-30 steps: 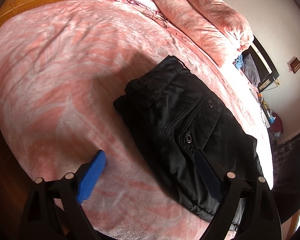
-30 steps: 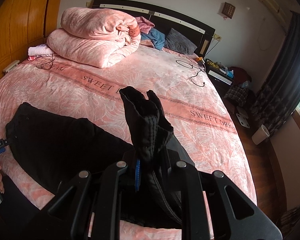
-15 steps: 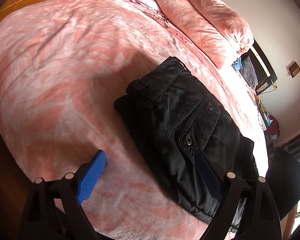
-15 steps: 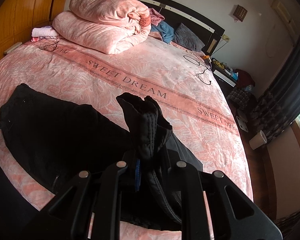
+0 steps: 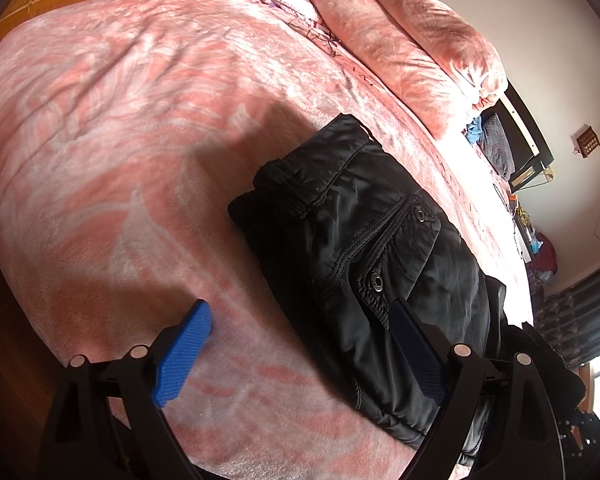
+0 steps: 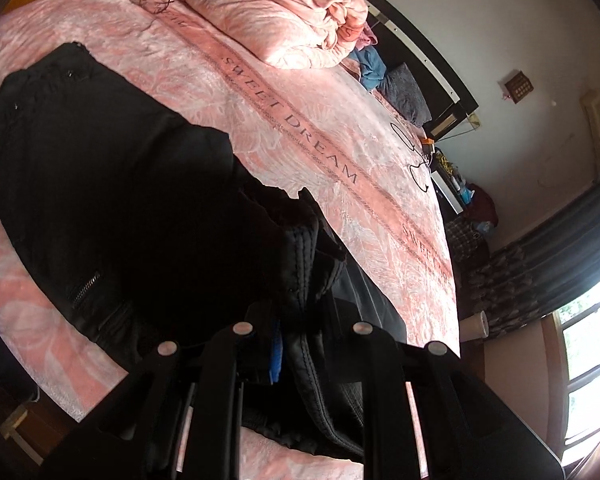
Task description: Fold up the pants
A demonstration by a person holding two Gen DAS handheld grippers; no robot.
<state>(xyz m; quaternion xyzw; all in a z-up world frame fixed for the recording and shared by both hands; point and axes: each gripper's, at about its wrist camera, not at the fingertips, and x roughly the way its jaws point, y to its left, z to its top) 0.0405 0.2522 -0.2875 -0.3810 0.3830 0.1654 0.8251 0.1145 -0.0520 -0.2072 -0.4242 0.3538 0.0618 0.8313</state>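
Note:
The black pants [image 5: 364,240] lie on the pink bed, waist end toward the upper left, pocket snaps showing. My left gripper [image 5: 300,344] is open, its blue pads wide apart; the left pad is over the bedspread and the right pad over the pants' near edge. In the right wrist view the pants [image 6: 112,200] spread to the left, and my right gripper [image 6: 300,344] is shut on the pants' leg end [image 6: 300,256], which stands bunched up between the fingers.
The pink bedspread [image 6: 340,148] reads SWEET DREAM. A rolled pink duvet [image 6: 276,12] lies at the head end, with pillows and clothes by the dark headboard [image 6: 428,60]. A black cable [image 6: 416,160] lies on the bed's far side. A nightstand, curtain and window are at the right.
My right gripper, holding the leg end, has tilted and swung lower and leftward over the pants. The left gripper has stayed open and shifted only slightly.

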